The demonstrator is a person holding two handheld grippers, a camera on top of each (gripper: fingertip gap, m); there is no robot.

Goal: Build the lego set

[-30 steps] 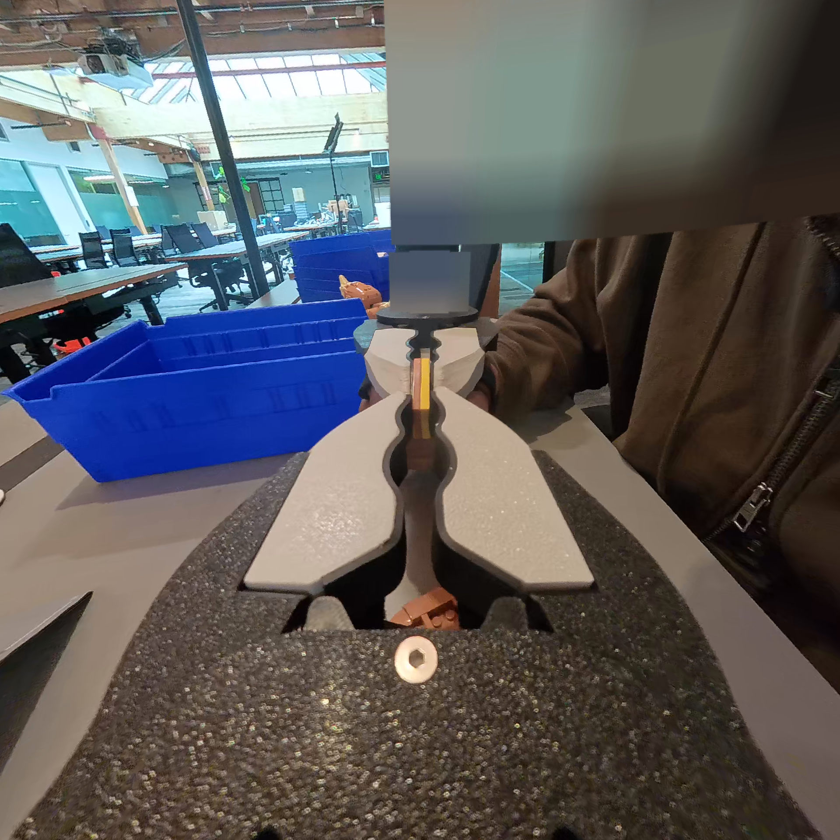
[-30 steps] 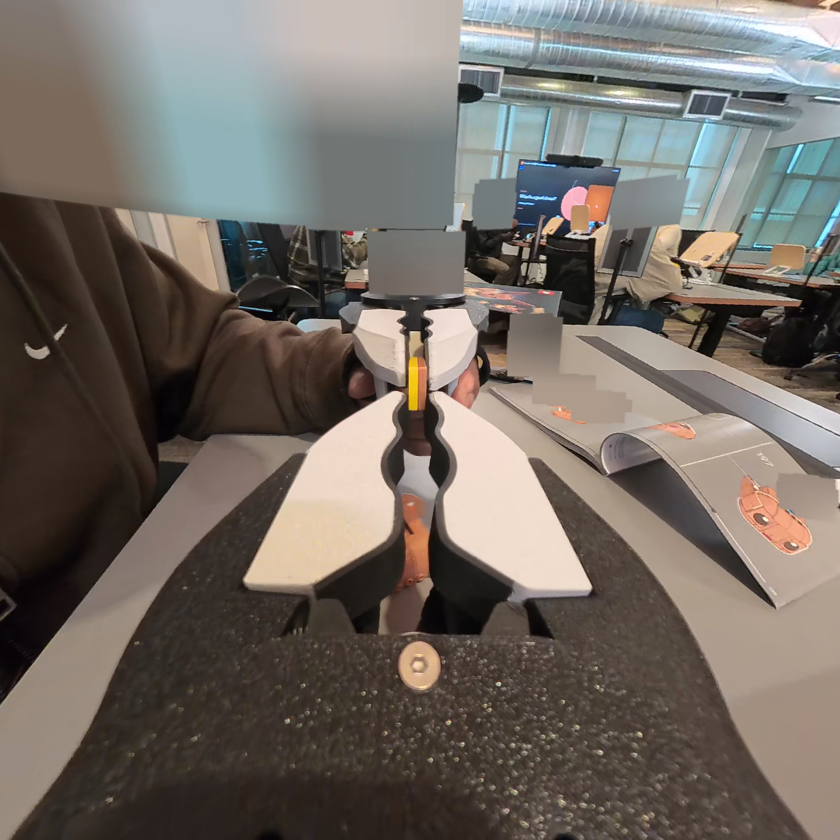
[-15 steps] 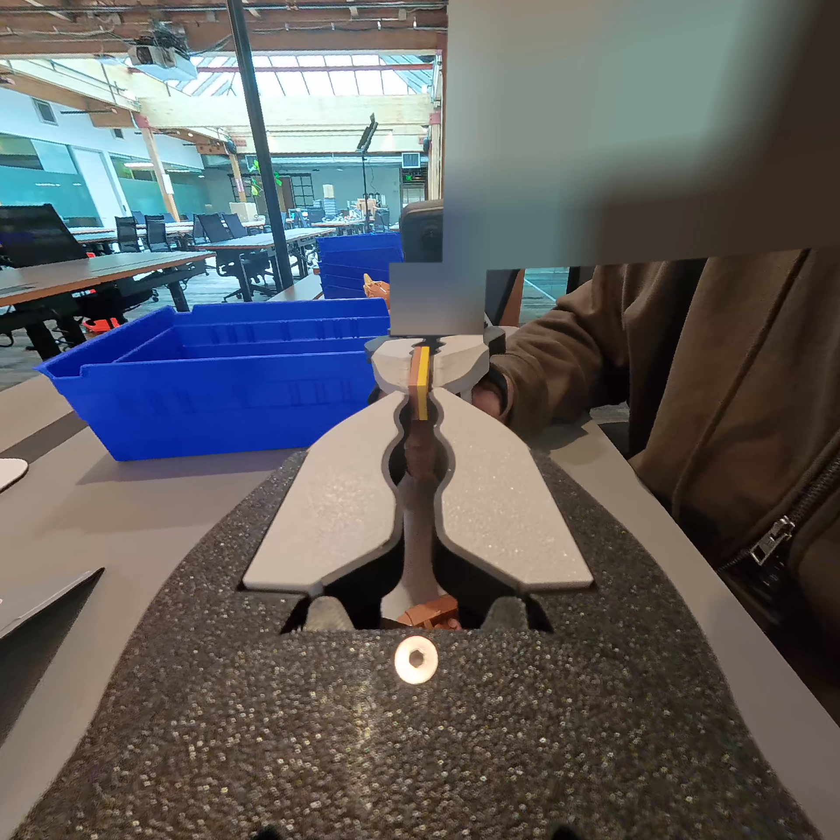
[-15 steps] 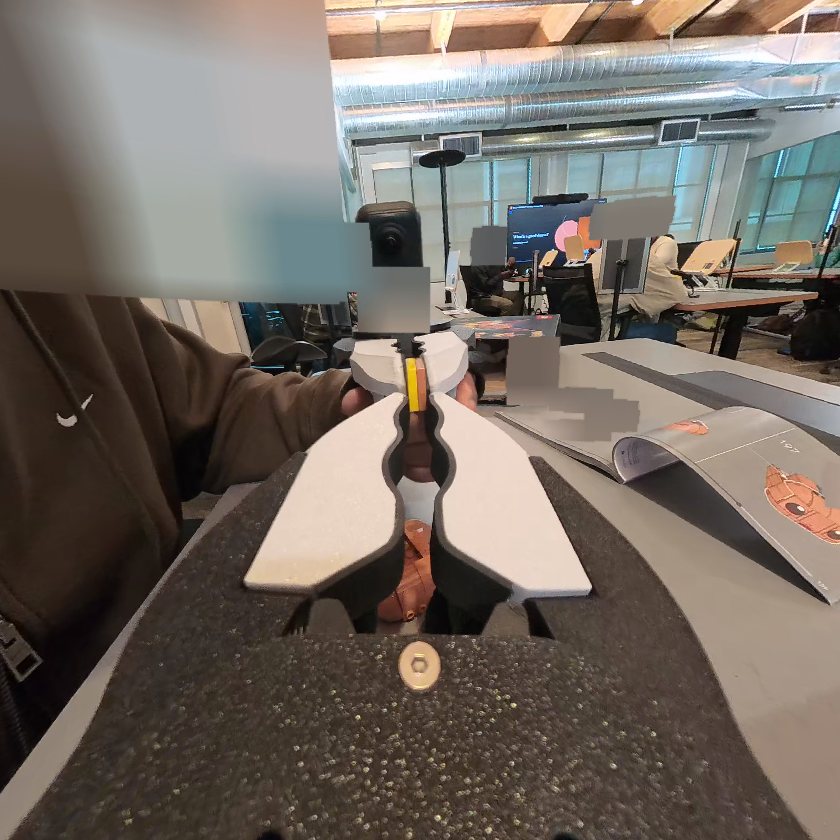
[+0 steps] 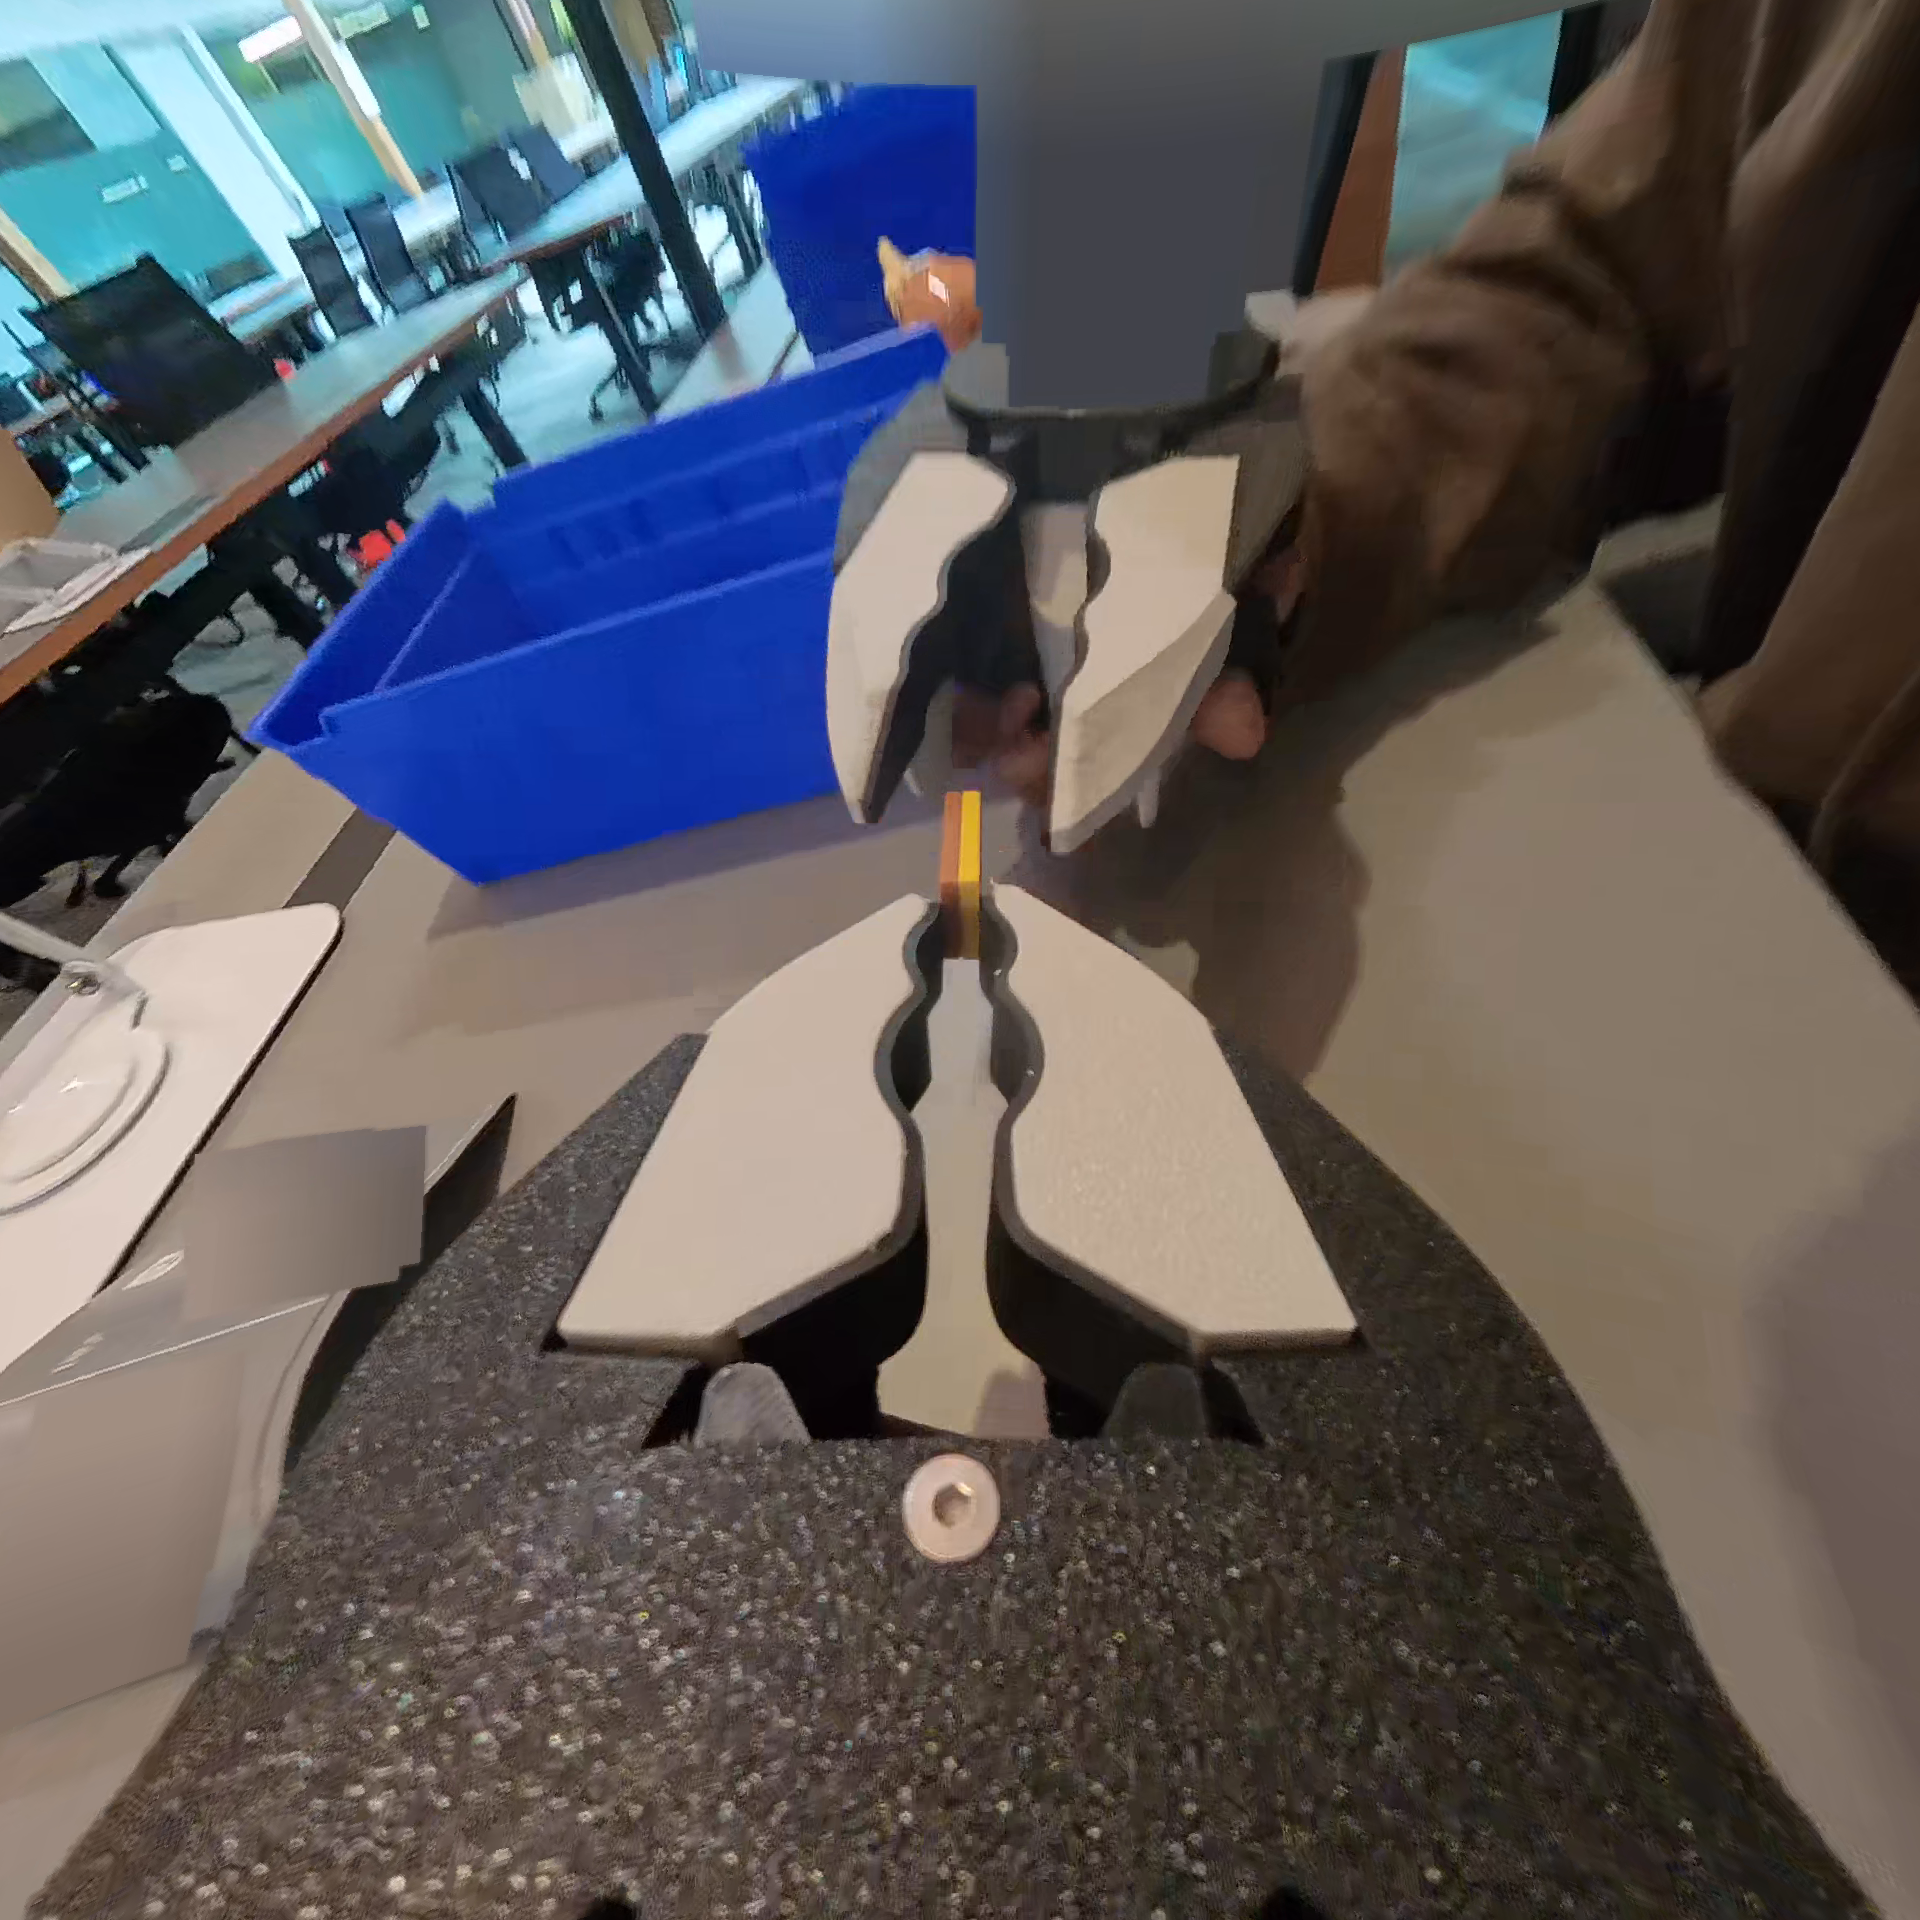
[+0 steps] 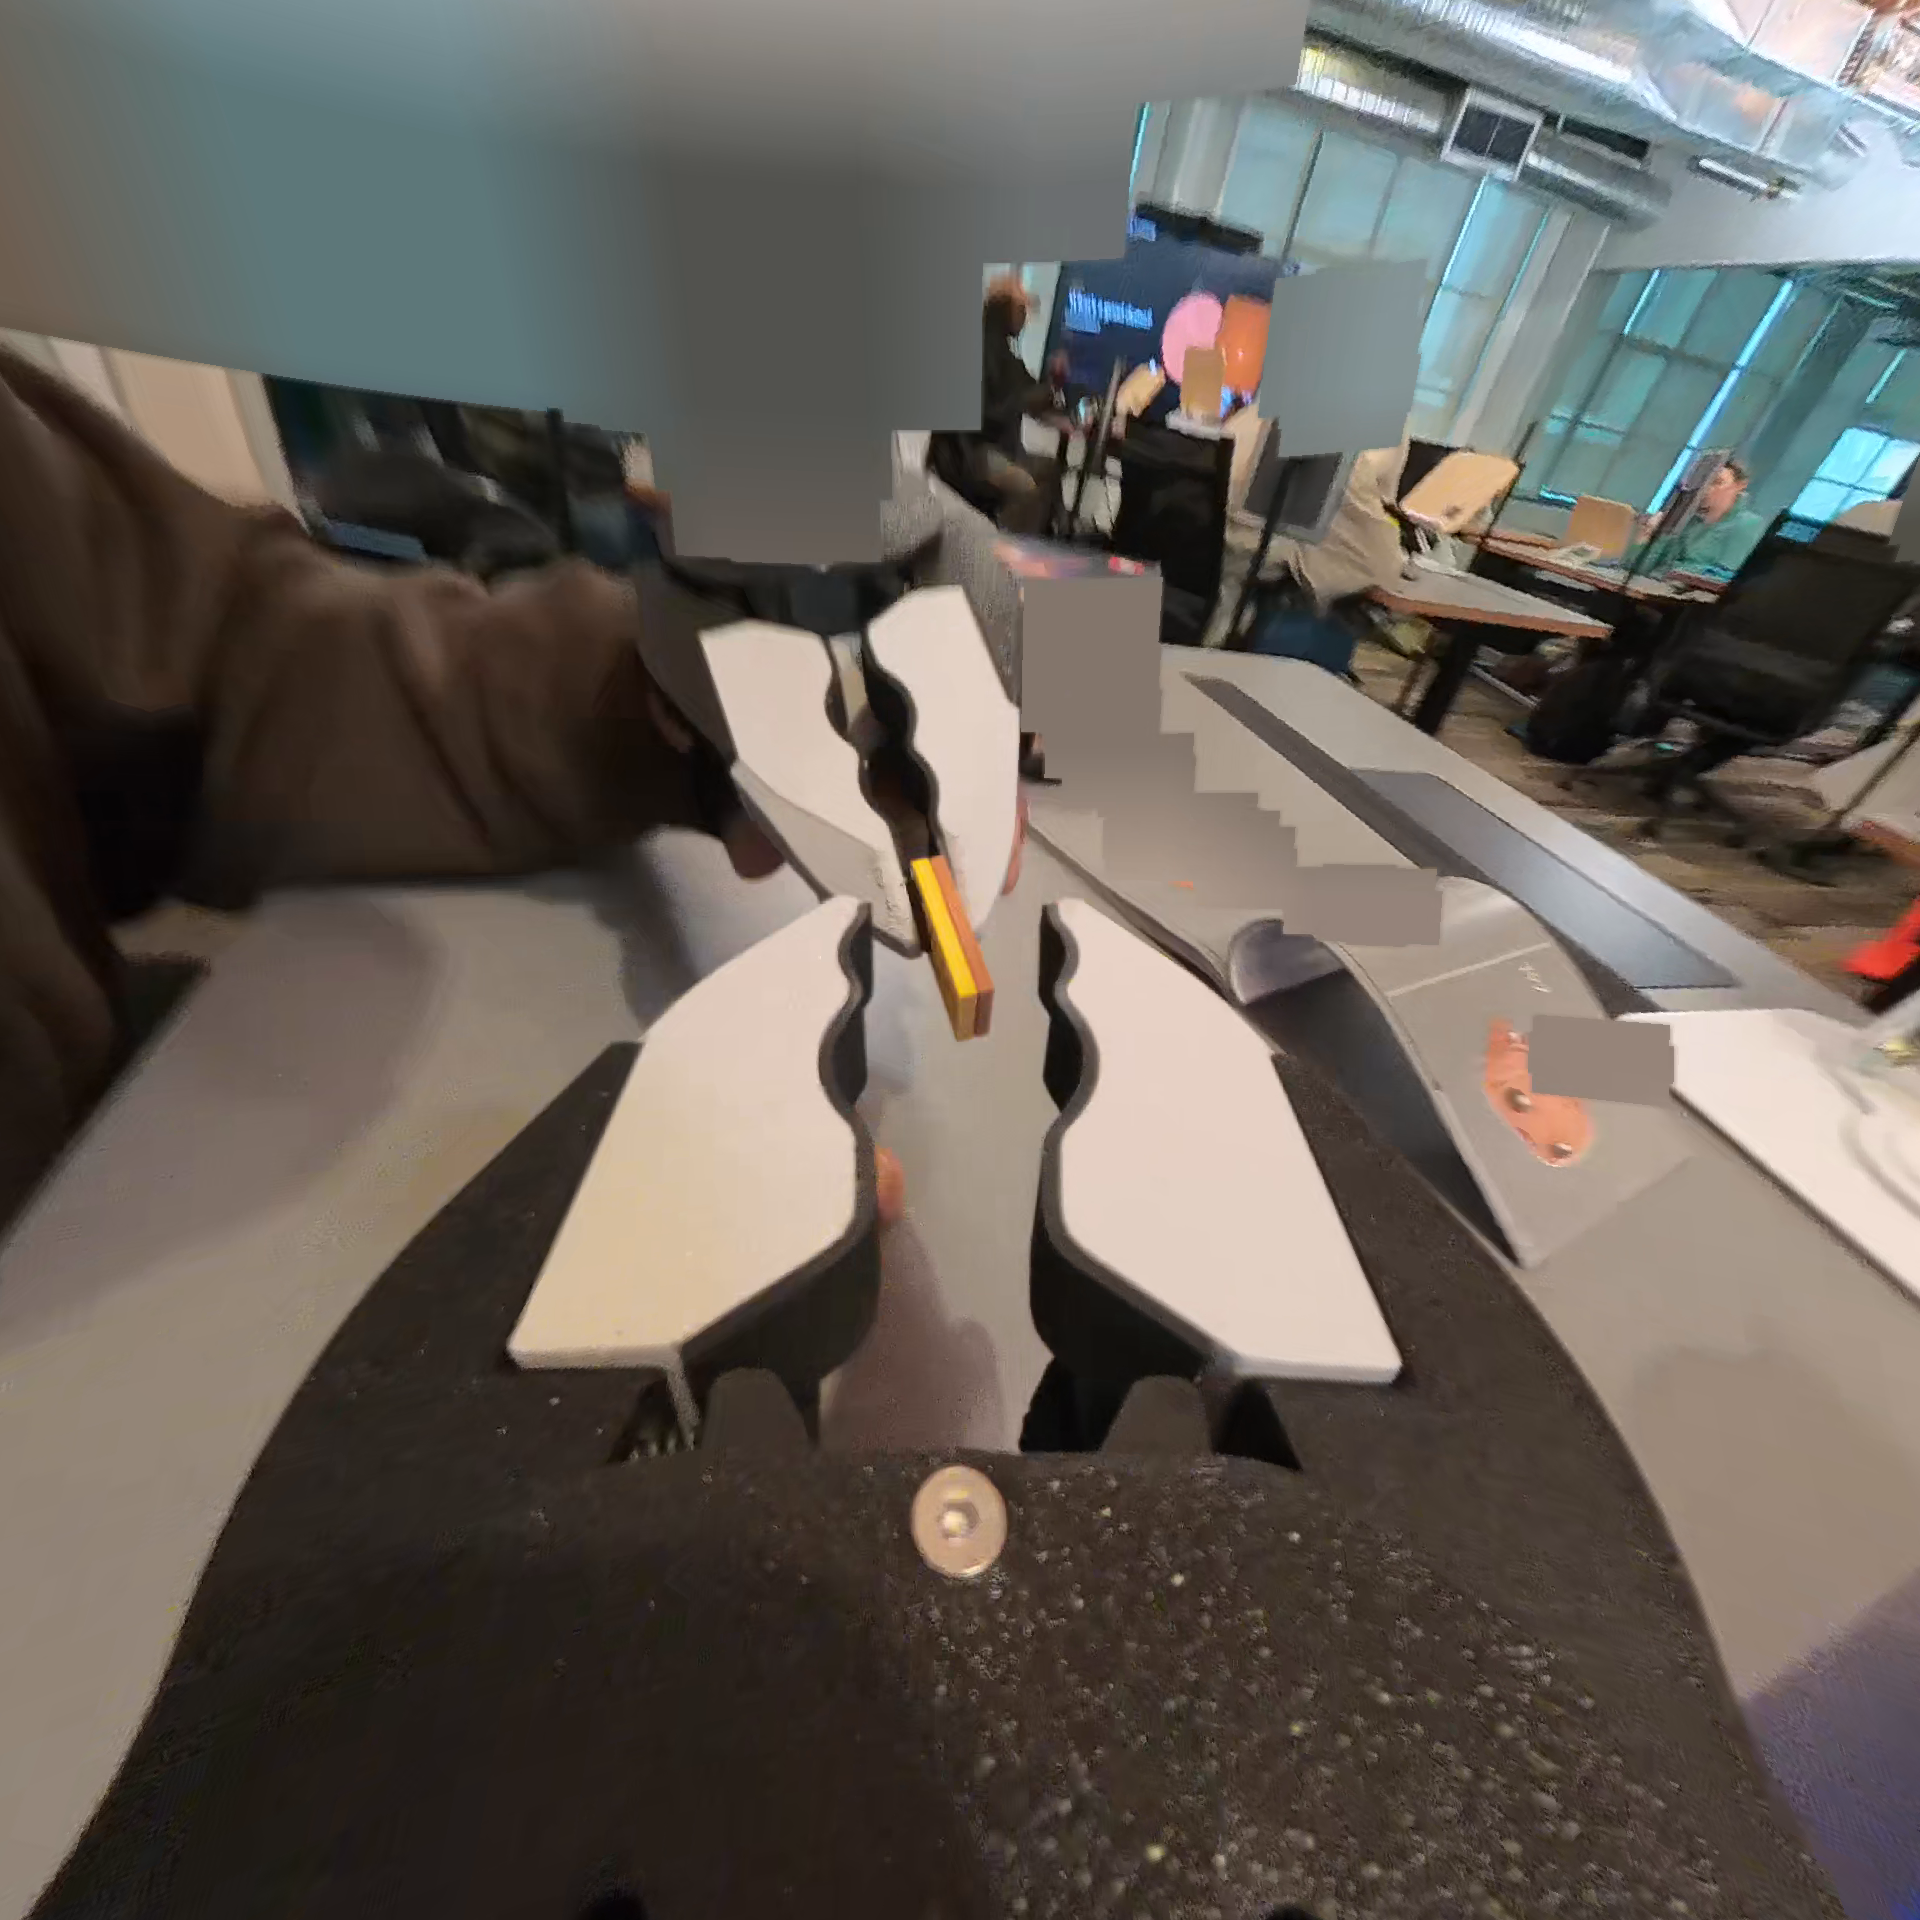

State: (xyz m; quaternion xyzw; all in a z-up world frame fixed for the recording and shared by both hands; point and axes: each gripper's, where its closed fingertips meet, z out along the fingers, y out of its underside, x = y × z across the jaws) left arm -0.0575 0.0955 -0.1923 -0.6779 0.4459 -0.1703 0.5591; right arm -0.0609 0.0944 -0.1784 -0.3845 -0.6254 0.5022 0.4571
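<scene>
In the left wrist view, the left gripper is seen closed at its tips on a thin stacked lego piece, a yellow plate pressed against a brown one, which is held upright and sticks out beyond the fingertips above the grey table. Just past the piece, the right gripper is seen facing it with its jaws parted and nothing between them; the piece is not touched by it. That gripper is held by a hand in a brown sleeve. To the left, a white flat stand is seen on the table, and farther back a blue bin is set, with a second blue bin behind it. In the right wrist view, the right gripper is shown spread wide and empty, and the same lego piece is seen tilted in the gap ahead of it, gripped only by the left gripper beyond. To the right, an open instruction booklet is laid on the table, its near page curled upward. Desks, chairs and a lit screen are seen far behind
</scene>
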